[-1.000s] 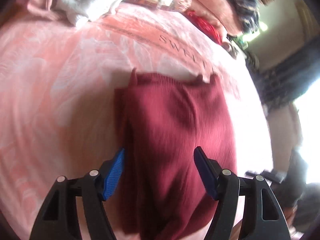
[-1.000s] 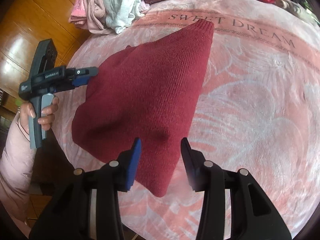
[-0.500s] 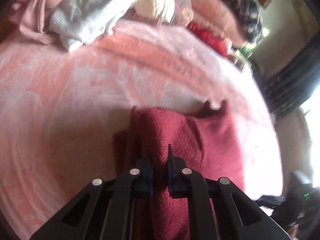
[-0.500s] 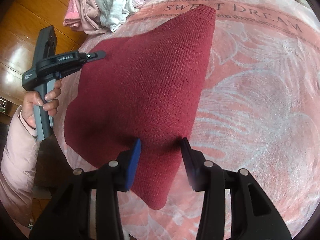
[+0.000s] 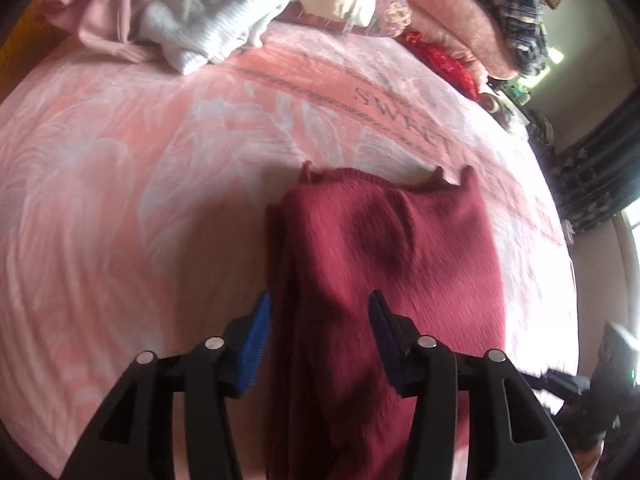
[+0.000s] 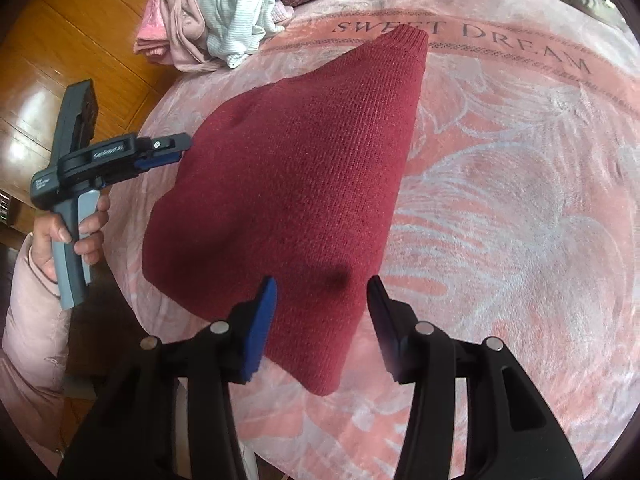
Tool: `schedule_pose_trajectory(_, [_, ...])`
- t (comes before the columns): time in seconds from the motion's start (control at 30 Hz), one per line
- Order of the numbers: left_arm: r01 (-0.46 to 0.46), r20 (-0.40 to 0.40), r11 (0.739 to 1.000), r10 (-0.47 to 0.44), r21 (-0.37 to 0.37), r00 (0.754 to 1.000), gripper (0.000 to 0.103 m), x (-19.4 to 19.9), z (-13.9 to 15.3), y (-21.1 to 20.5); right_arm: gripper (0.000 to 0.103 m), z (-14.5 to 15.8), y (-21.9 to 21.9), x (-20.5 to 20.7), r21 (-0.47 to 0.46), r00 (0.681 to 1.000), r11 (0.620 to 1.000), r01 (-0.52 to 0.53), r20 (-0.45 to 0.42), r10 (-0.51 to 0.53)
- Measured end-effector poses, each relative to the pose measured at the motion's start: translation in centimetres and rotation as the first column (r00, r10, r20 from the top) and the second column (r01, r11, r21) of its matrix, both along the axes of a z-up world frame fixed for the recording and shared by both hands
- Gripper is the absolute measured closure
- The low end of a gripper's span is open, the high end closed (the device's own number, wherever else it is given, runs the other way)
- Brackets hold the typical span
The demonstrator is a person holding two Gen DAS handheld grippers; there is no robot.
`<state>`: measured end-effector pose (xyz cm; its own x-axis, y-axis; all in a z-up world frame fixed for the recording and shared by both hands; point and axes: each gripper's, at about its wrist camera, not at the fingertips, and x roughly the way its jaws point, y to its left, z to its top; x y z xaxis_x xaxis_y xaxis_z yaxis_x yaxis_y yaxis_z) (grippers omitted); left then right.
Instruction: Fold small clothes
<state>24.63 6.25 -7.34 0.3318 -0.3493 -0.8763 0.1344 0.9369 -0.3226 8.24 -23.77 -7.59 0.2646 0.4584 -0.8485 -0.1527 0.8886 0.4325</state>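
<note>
Sweater (image 6: 292, 184): thick soft knit, limp, folded on blanket (image 6: 520, 220); my left gripper (image 5: 318, 320) just reopened, right gripper (image 6: 322, 304) eased wider, both half-open, empty above it; I'd pinch doubled near edge.

Sweater (image 6: 296, 200) lies on bed blanket (image 6: 520, 220), centre. Clothes pile (image 6: 216, 12) at 11 o'clock, behind sweater. Left tongs (image 6: 176, 152) at 9 o'clock edge; right tongs (image 6: 322, 320) at 6 o'clock.
</note>
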Motion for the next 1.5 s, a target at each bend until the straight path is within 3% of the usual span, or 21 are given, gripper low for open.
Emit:
schedule_pose_trajectory(0.1, [0.027,0.011,0.999,-0.027,0.024,1.000,0.042,-3.7,0.7,-0.3,0.055,0.2,0.2,-1.1,0.011,1.000,1.000,-0.003,0.005,0.003])
schedule_pose_trajectory(0.23, [0.048,-0.035,0.998,-0.047,0.039,0.998,0.042,-6.0,-1.0,-0.8,0.055,-0.2,0.7,-1.8,0.026,1.000,1.000,-0.001,-0.009,0.002])
schedule_pose_trajectory(0.27, [0.047,-0.057,0.999,-0.045,0.024,0.997,0.047,-6.2,-1.9,-0.8,0.055,-0.3,0.8,-1.8,0.026,1.000,1.000,-0.001,-0.015,0.001])
schedule_pose_trajectory(0.3, [0.049,-0.077,0.999,-0.049,-0.002,0.996,0.063,-6.3,-2.6,-0.8,0.055,-0.4,0.9,-1.9,0.026,1.000,1.000,-0.001,-0.019,0.002])
schedule_pose_trajectory(0.37, [0.035,-0.089,0.999,-0.039,-0.040,0.995,0.073,-6.2,-3.2,-0.4,0.055,-0.5,1.1,-2.1,0.011,1.000,1.000,-0.004,-0.020,0.005])
schedule_pose_trajectory(0.57, [0.050,-0.100,0.998,-0.055,-0.046,0.994,0.075,-5.6,-4.6,0.4,0.055,-1.4,1.1,-2.3,-0.025,0.999,1.000,-0.002,-0.033,0.001])
schedule_pose_trajectory(0.77, [0.054,-0.104,0.996,-0.061,-0.071,0.993,0.064,-5.9,-4.8,0.4,0.055,-2.3,1.4,-2.0,-0.015,0.999,1.000,0.000,-0.055,0.000])
schedule_pose_trajectory(0.83, [0.047,-0.103,0.995,-0.056,-0.089,0.993,0.047,-5.9,-3.9,0.6,0.055,-1.6,0.8,-1.9,-0.001,0.999,1.000,0.012,-0.037,-0.012])
schedule_pose_trajectory(0.87, [0.043,-0.098,0.995,-0.052,-0.093,0.994,0.027,-5.8,-3.3,0.8,0.055,-1.4,0.5,-1.6,0.009,0.999,1.000,0.018,-0.033,-0.017])
schedule_pose_trajectory(0.9, [0.037,-0.080,0.995,-0.044,-0.098,0.996,0.014,-5.5,-2.5,0.9,0.053,-1.0,0.0,-1.2,0.026,0.999,0.999,0.029,-0.030,-0.028])
schedule_pose_trajectory(1.0, [0.044,-0.055,0.992,-0.050,-0.116,0.997,0.011,-3.9,-1.2,1.0,0.047,-0.3,-1.1,0.2,0.024,0.998,0.998,0.054,-0.013,-0.054])
schedule_pose_trajectory(1.13, [0.038,-0.110,0.989,-0.054,-0.142,0.992,0.010,-1.4,-2.0,0.3,0.037,0.5,-1.5,2.5,0.006,0.998,0.998,0.058,0.018,-0.058])
schedule_pose_trajectory(1.3, [0.019,-0.157,0.970,-0.059,-0.243,0.986,0.011,0.7,-3.7,-0.6,0.034,-0.9,-2.0,5.5,0.035,0.997,0.997,0.073,-0.028,-0.073])
schedule_pose_trajectory(1.5, [0.019,-0.202,0.968,-0.072,-0.250,0.977,0.010,2.5,-5.7,-1.5,0.033,-3.5,-2.2,7.4,0.071,0.993,0.994,0.089,-0.083,-0.083])
